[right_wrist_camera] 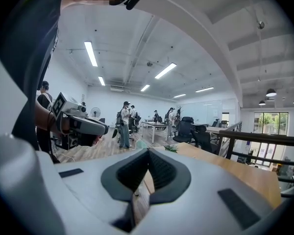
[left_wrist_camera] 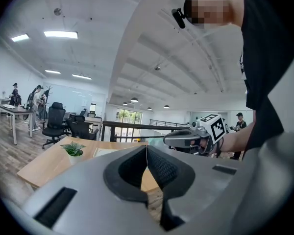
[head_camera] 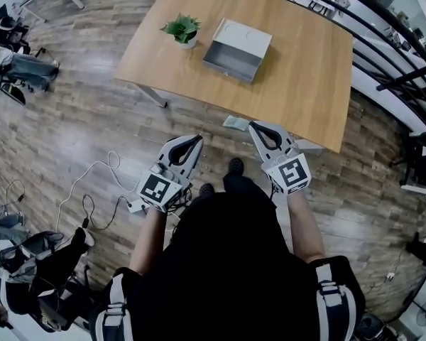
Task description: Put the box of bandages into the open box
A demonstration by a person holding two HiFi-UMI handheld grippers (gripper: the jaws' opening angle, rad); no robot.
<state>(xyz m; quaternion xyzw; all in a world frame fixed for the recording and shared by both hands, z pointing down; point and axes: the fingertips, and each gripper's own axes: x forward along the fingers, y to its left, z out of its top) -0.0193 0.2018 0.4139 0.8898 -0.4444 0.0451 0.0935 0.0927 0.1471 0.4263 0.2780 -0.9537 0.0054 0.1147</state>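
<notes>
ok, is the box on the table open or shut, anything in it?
Open. The head view shows the box with its lid swung back on the table, and its inside looks bare.

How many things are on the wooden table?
2: a small green potted plant near its left end, an open grey rectangular box beside that. A pale packet by the near edge may be off it.

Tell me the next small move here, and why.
Probably open the right claw: it is shut and empty, and a small pale-green pack, likely the bandages, lies just ahead of its tips near the table edge.
</notes>
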